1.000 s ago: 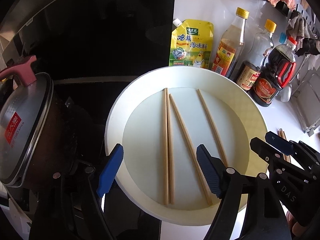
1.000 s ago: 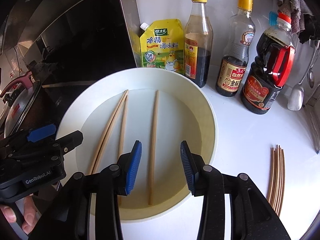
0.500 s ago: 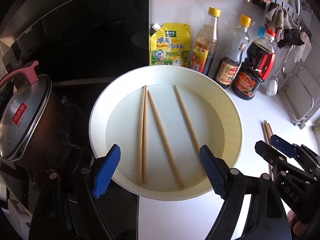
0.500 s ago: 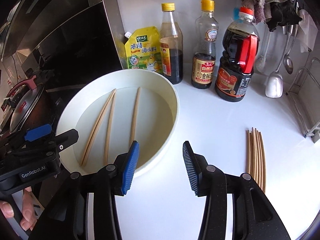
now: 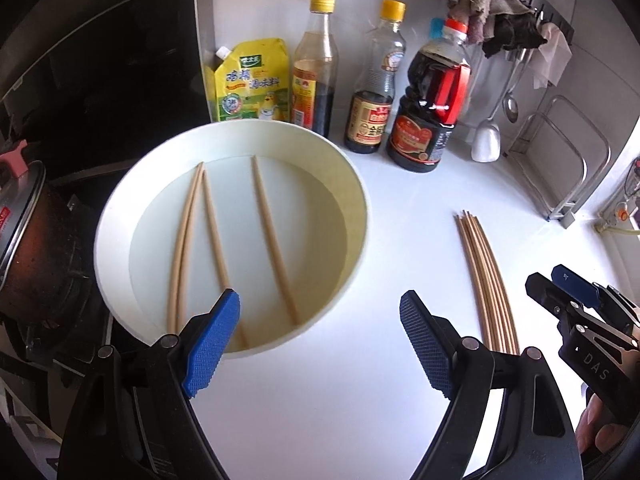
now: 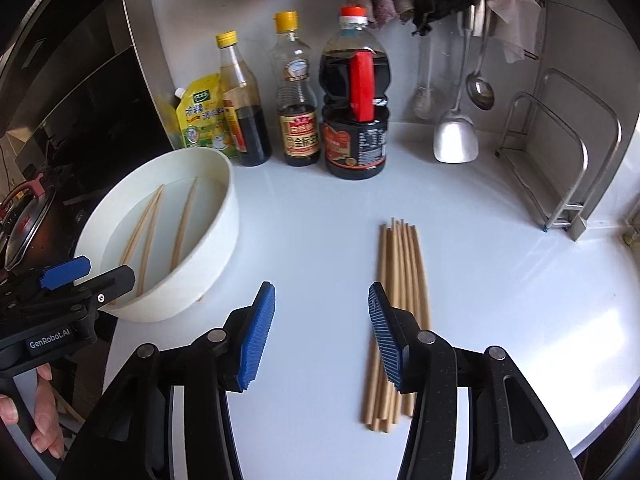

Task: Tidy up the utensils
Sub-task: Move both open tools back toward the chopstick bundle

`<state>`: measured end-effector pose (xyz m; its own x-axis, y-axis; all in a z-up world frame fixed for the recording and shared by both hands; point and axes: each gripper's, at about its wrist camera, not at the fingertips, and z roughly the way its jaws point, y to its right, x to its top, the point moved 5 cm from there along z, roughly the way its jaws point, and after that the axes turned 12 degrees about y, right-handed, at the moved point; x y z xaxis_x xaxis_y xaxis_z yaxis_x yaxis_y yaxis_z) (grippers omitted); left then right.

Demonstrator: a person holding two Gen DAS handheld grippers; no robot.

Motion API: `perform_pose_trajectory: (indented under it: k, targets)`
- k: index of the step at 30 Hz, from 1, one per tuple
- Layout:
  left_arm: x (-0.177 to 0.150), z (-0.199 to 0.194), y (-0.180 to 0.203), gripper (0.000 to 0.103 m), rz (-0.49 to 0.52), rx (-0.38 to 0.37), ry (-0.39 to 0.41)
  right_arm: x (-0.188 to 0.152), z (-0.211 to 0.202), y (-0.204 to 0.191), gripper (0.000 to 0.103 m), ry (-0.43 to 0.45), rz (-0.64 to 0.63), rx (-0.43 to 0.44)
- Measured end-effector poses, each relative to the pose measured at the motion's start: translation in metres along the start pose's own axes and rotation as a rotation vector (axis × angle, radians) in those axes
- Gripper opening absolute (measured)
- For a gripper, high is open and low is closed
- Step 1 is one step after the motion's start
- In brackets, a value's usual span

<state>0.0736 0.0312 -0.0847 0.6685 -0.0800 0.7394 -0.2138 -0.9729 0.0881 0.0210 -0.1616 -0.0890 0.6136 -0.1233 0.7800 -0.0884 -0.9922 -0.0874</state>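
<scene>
1. Right gripper, jaws opening and empty, had swung from the bowl at left toward the chopstick bundle, lower centre.
2. Left gripper, spread wide and empty, followed; four chopsticks remained in the bowl.

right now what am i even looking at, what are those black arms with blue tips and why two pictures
Those are two hand-held grippers, not a robot: a person holds one in each hand, and each carries a wide-angle camera looking along its two blue-padded fingers. One picture comes from the left gripper, the other from the right gripper; each also shows the other at its edge, with fingers of the hand gripping it.

On the white counter sits a white basin with four chopsticks lying in water. Beside it lies a bundle of more chopsticks. Behind stand three bottles and a yellow pouch.

Nothing is held: the left jaws stand wide, the right jaws are opening, both empty.
</scene>
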Motion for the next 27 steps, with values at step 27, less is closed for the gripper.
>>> perform_pose_trajectory:
  k: [27]
  targets:
    - [-0.068,0.063,0.121,0.085,0.045,-0.050,-0.113,-0.072,0.051,0.118,0.049,-0.101,0.040,-0.063]
